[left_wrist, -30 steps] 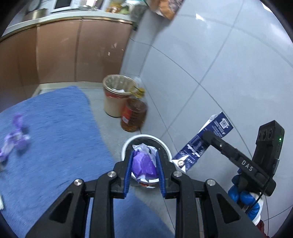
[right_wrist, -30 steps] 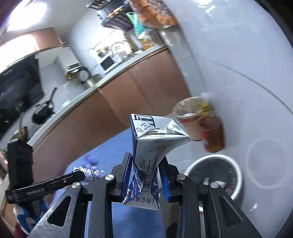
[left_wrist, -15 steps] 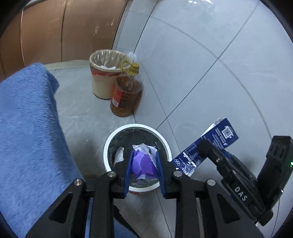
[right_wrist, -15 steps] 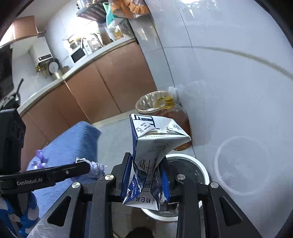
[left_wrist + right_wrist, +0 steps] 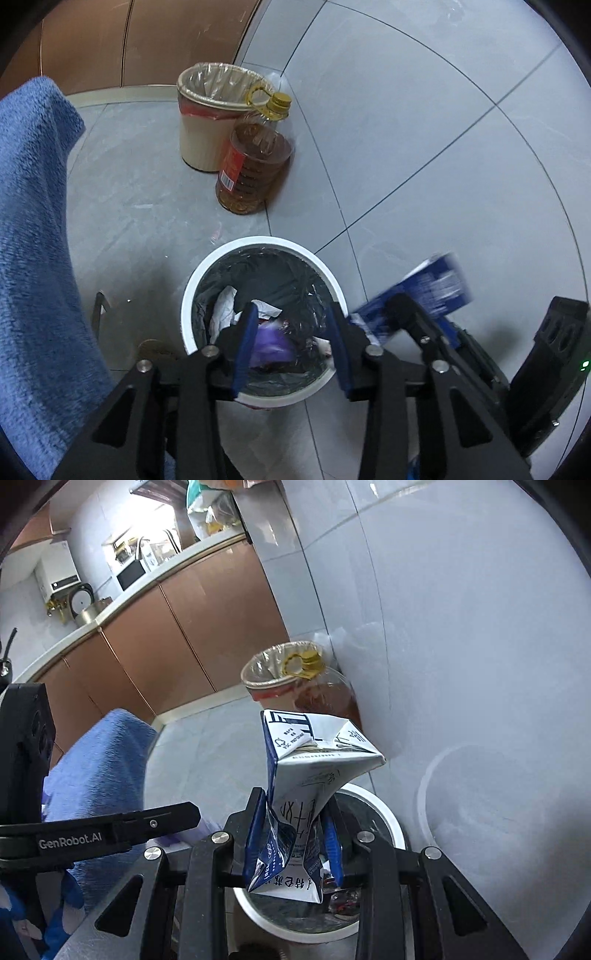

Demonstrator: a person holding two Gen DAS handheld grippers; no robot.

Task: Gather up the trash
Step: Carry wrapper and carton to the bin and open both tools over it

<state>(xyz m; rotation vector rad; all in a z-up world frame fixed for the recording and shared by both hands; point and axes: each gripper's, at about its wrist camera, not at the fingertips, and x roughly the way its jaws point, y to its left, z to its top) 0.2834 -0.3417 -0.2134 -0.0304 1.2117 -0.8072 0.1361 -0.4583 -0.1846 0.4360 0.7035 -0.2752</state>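
The left gripper hangs over the mouth of the white bin, and its jaws have just been opening: the blue pads now stand apart with the purple wrapper loose between them, touching neither pad as far as the left wrist view shows, lying on the other rubbish inside the bin's dark liner beside a scrap of white paper. The right gripper is clenched on the crumpled milk carton, its pads pinching the carton's waist so that the folded top flares out above them and the printed bottom edge hangs below (the carton is blue and white, with black lettering). In the right wrist view the carton is held above the near rim of the white bin, and the left wrist view shows it, blurred, just beside the bin's right edge.

Beyond the white bin, on the grey tiled floor, stands a bottle of amber oil with a yellow cap, touching or almost touching a cream bin lined with clear plastic. Both sit near the foot of the brown cabinets. A blue towel-like cloth fills the left side of the left wrist view, well apart from the cream bin
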